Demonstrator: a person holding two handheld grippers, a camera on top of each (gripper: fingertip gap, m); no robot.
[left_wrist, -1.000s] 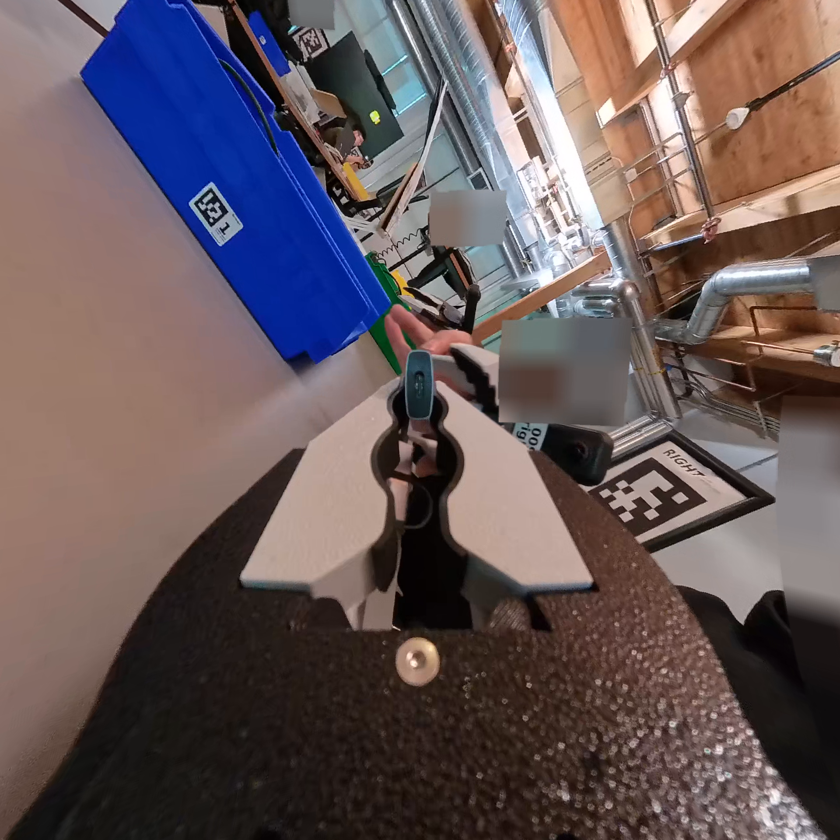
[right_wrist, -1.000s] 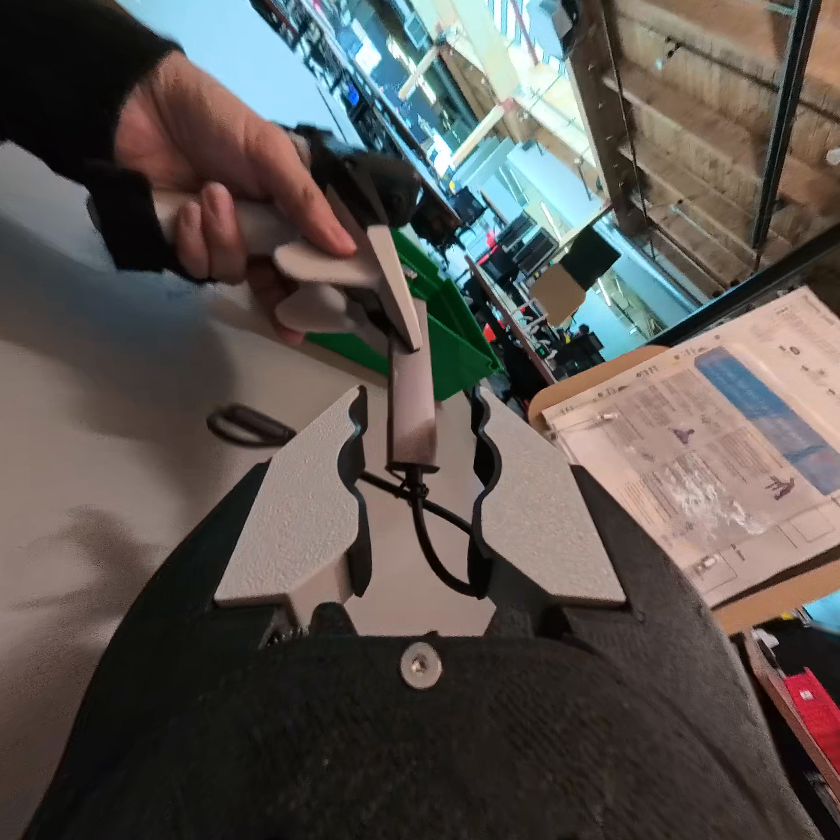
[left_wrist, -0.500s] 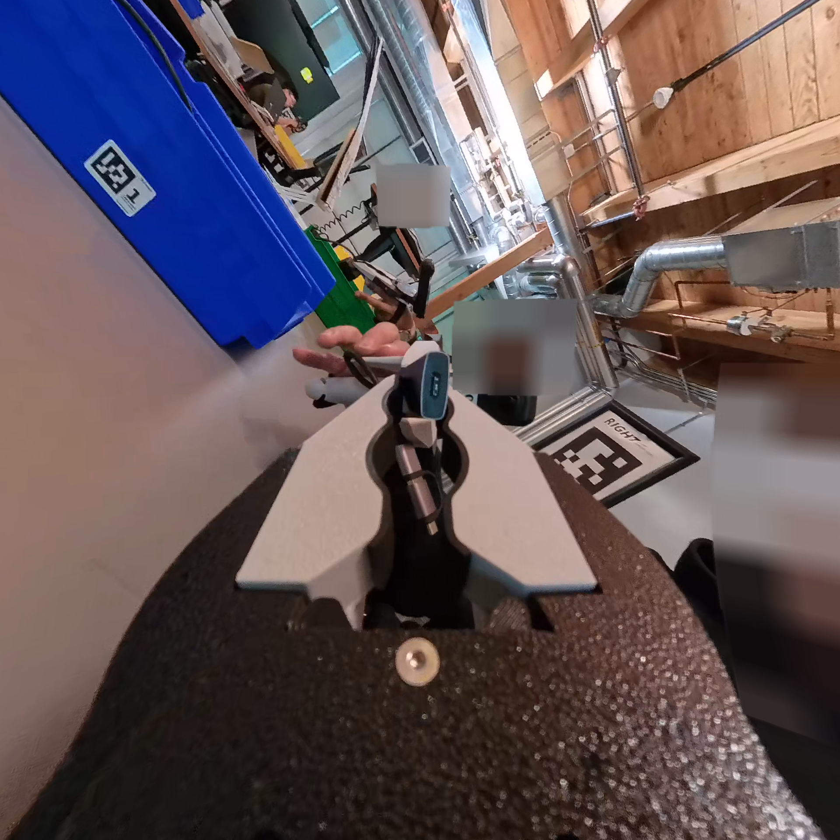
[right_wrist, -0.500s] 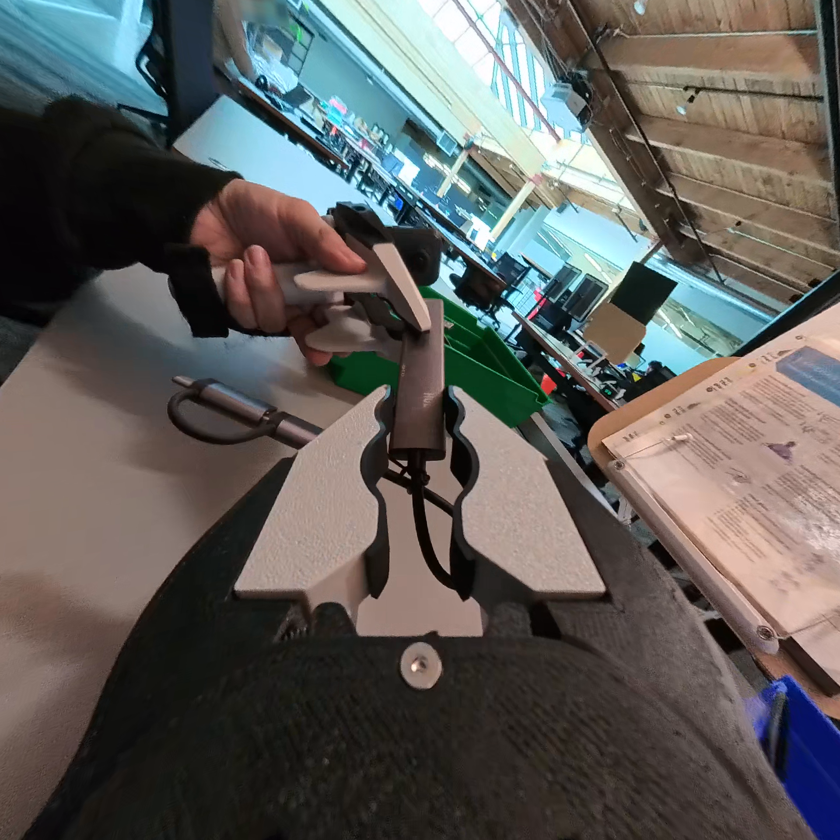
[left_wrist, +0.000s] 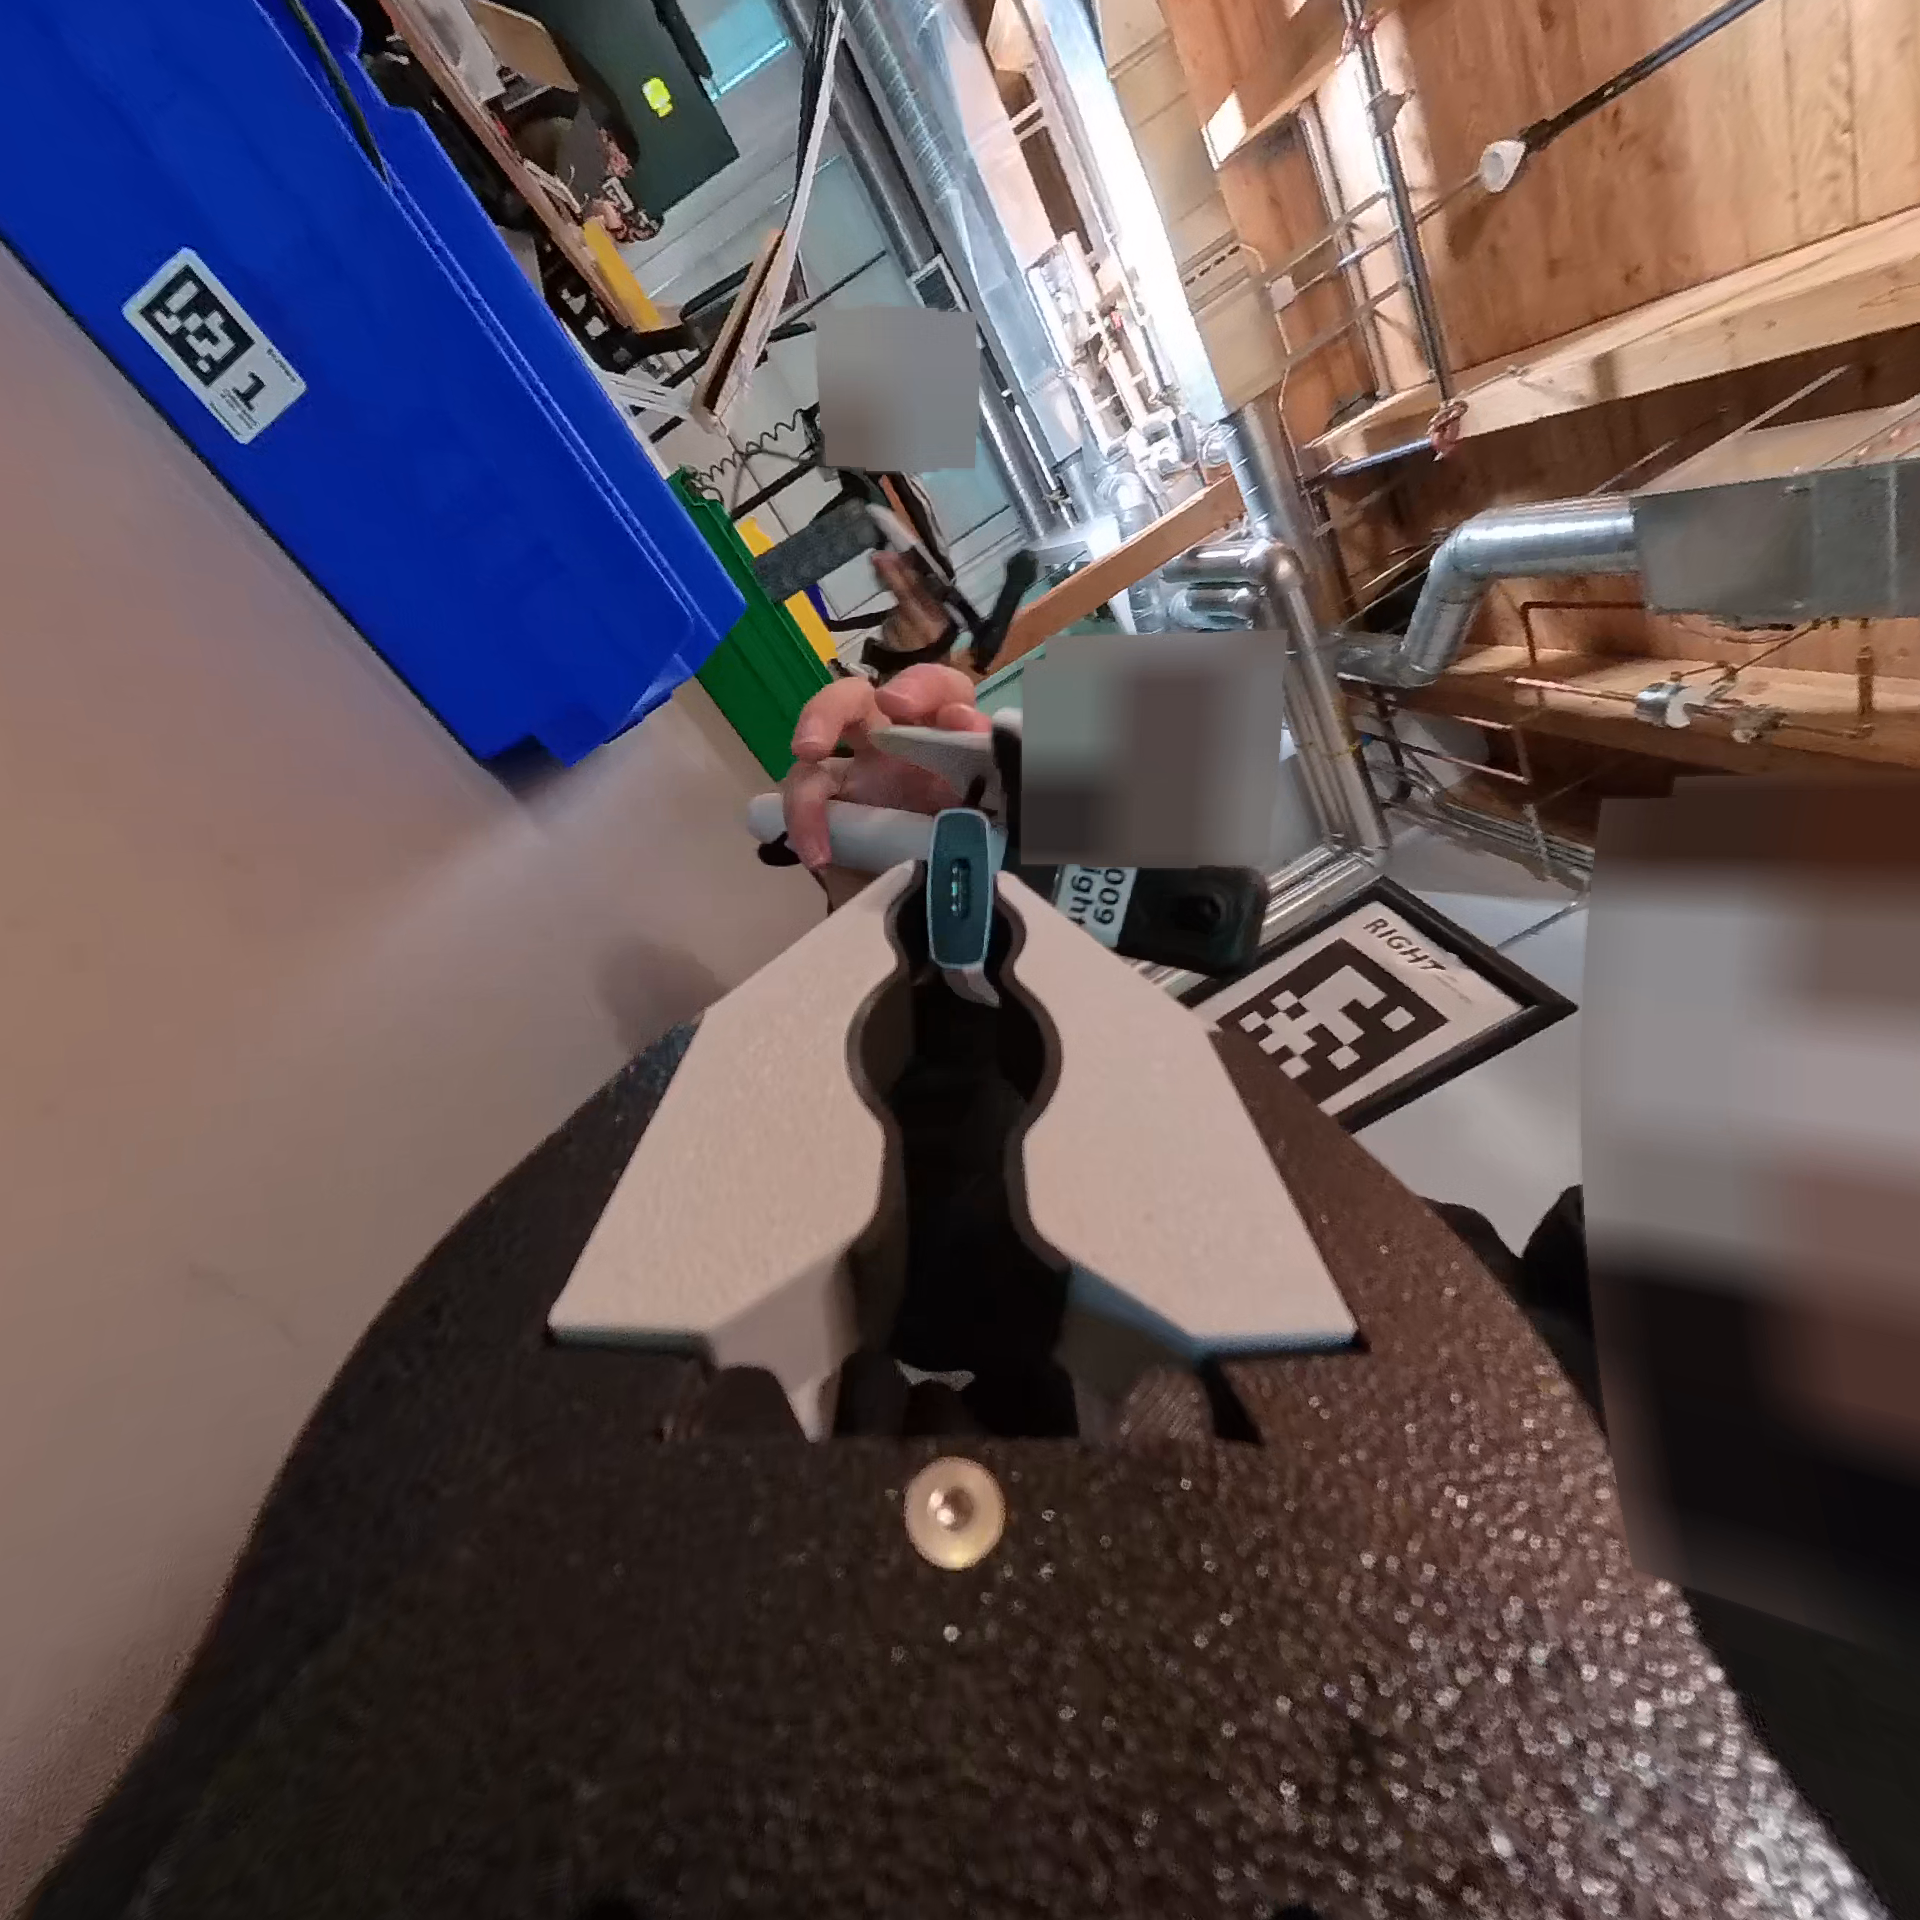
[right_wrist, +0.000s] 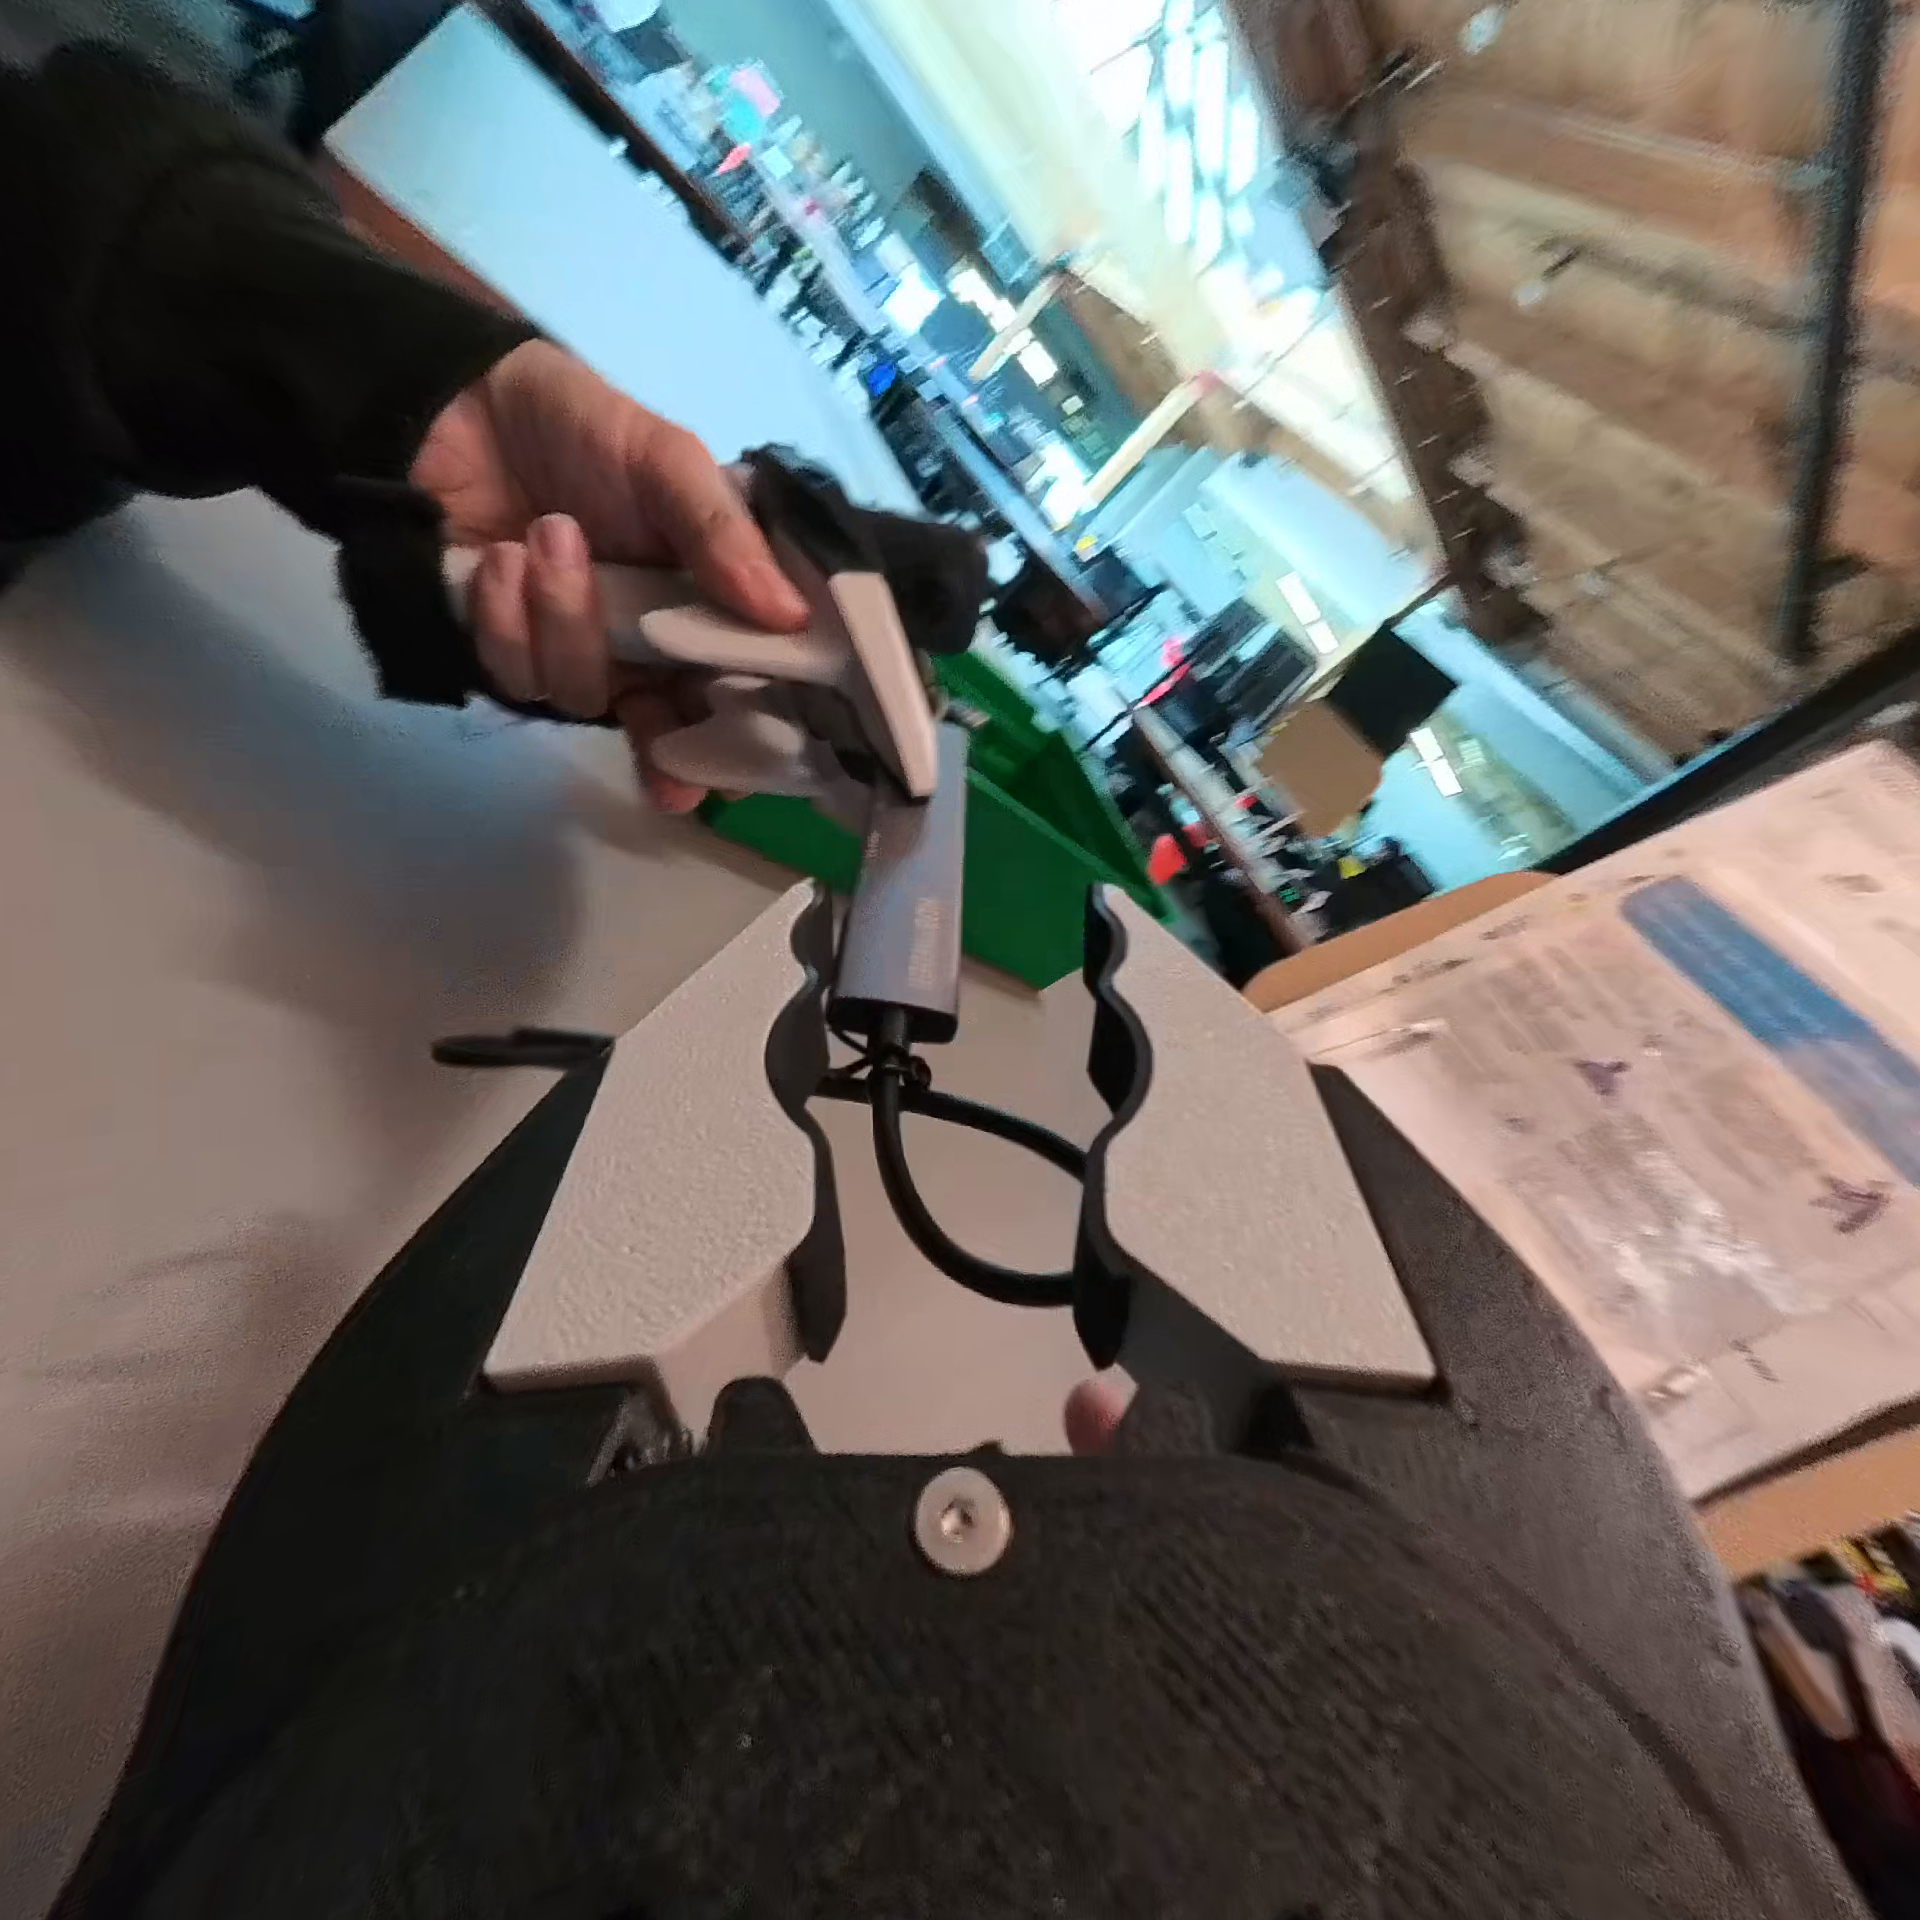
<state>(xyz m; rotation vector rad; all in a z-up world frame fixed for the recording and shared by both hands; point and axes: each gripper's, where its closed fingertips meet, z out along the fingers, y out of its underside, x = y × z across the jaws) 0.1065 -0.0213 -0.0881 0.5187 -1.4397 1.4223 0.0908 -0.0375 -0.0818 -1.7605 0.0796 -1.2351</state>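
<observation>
A slim grey adapter hub (right_wrist: 906, 914) with a short black cable (right_wrist: 966, 1205) looping from its near end hangs in the air above the table. My left gripper (left_wrist: 956, 920) is shut on the hub's far end, whose port face (left_wrist: 957, 900) points at the camera. In the right wrist view the left gripper (right_wrist: 883, 696) is held by a hand and pinches the hub from above. My right gripper (right_wrist: 956, 899) is open, with its fingers standing either side of the hub's lower end and gaps on both sides. The right gripper also shows in the left wrist view (left_wrist: 883, 826), held by a hand.
A blue bin (left_wrist: 395, 416) and a green bin (left_wrist: 769, 665) stand on the pale table (left_wrist: 208, 935). The green bin (right_wrist: 1023, 883) lies behind the hub. A clipboard with a printed sheet (right_wrist: 1610, 1091) is at the right. A dark cable loop (right_wrist: 509, 1049) lies on the table. A framed marker board (left_wrist: 1371, 1013) is beyond. The grippers are tip to tip, or close to it.
Half a second ago my right gripper's fingers were closed in around the hub; now they stand wide apart. My left gripper keeps its hold. Both views have tilted.
</observation>
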